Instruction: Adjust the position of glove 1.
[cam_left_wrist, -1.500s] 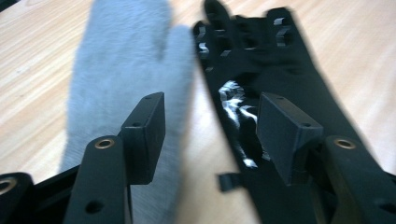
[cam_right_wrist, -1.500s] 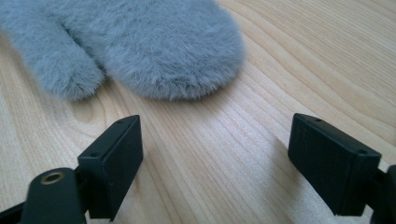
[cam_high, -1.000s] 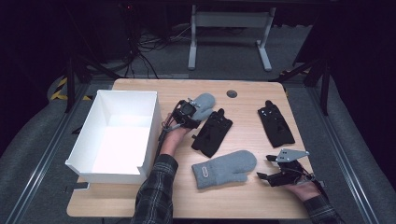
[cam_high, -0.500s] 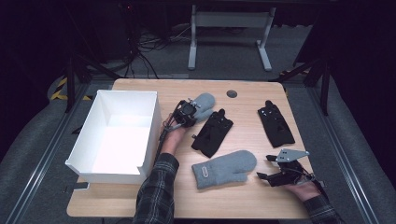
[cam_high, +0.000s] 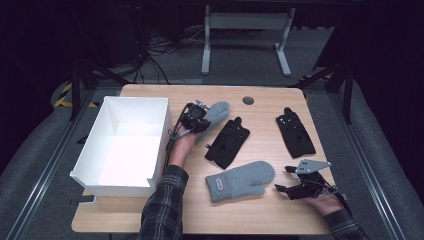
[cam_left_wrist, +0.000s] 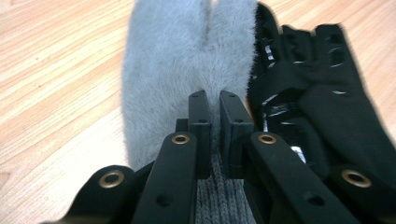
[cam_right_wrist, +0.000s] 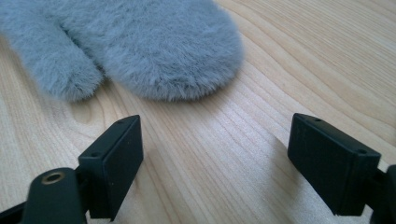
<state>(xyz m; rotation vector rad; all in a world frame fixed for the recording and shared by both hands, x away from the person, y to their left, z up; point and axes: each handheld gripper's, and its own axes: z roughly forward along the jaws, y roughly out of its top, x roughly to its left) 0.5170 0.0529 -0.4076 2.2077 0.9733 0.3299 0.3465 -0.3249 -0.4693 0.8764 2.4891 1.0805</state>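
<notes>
A fluffy grey mitten (cam_high: 218, 110) lies near the table's back, and my left gripper (cam_high: 203, 120) is shut on its knitted cuff. In the left gripper view the jaws (cam_left_wrist: 213, 100) pinch the cuff, with the mitten (cam_left_wrist: 173, 60) stretching away and a black glove (cam_left_wrist: 322, 98) touching its right side. A second grey mitten (cam_high: 240, 180) rests near the front. My right gripper (cam_high: 283, 180) stands open just right of it, low over the wood. The right gripper view shows that mitten's rounded tip (cam_right_wrist: 140, 42) ahead of the wide-open jaws (cam_right_wrist: 217, 140), which hold nothing.
A white open box (cam_high: 125, 106) stands at the table's left, close beside the left hand. One black glove (cam_high: 227, 142) lies mid-table and another (cam_high: 295, 132) at the right. A dark round grommet (cam_high: 248, 100) sits at the back edge.
The left gripper has risen slightly at the mitten's cuff. The right hand and its gripper have kept still.
</notes>
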